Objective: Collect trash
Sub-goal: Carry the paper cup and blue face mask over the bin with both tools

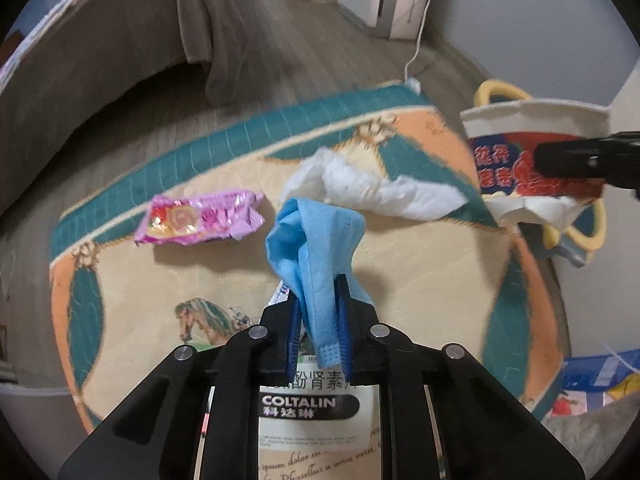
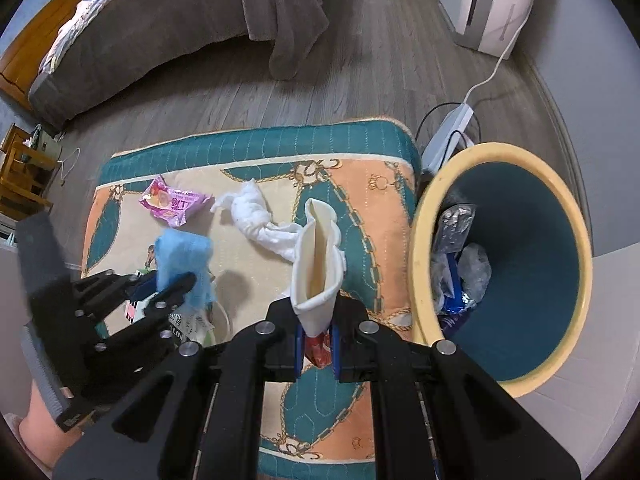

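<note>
Pinched in left gripper (image 1: 318,312): blue mask (image 1: 316,240). Clamped in right gripper (image 2: 318,344): flattened cup (image 2: 318,264). Right of it, bin (image 2: 424,216) already holding scraps. Ahead on mat (image 1: 420,280), left to collect: pink wrapper (image 1: 198,220), white tissue (image 1: 372,188).

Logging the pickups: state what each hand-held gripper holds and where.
Left hand-held gripper: blue face mask, pinched at one end. Right hand-held gripper: crushed paper cup, pinched near its base.
</note>
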`<act>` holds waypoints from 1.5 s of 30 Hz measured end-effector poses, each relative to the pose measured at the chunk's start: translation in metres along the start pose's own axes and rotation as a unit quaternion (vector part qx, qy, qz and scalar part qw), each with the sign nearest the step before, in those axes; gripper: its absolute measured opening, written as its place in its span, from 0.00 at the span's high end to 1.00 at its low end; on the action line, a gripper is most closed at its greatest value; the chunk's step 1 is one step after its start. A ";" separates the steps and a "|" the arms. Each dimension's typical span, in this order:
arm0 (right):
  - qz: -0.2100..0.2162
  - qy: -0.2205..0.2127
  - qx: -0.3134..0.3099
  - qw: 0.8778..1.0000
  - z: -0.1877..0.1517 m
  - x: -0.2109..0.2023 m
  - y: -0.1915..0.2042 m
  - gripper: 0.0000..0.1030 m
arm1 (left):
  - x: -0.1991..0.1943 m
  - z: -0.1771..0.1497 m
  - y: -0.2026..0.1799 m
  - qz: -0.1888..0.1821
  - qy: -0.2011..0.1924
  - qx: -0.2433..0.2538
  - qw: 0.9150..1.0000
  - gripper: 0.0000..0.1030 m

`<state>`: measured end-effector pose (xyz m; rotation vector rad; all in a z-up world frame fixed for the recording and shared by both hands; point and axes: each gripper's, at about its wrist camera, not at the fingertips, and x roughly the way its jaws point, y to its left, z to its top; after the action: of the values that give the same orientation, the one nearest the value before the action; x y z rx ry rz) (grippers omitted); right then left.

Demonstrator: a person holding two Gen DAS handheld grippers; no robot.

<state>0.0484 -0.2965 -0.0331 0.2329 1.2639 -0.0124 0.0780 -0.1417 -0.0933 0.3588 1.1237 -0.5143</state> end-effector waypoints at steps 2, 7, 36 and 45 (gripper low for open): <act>-0.005 -0.006 0.005 1.000 -0.001 -0.007 -0.005 0.91 | -0.016 -0.001 -0.002 -0.003 -0.020 0.005 1.000 0.83; -0.015 -0.020 0.032 0.999 -0.002 -0.017 -0.026 0.91 | -0.048 -0.006 -0.019 -0.001 -0.056 0.033 0.998 0.83; -0.019 -0.039 0.273 0.961 -0.032 -0.013 -0.220 0.91 | -0.018 0.086 -0.183 -0.076 -0.045 0.086 0.992 0.81; 0.008 -0.099 0.279 0.955 -0.025 -0.033 -0.219 0.88 | -0.029 0.106 -0.195 -0.060 -0.094 0.086 0.990 0.60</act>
<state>-0.0157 -0.5101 -0.0460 0.7116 1.0344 -0.3752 0.0394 -0.3526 -0.0276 0.3849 0.9238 -0.7383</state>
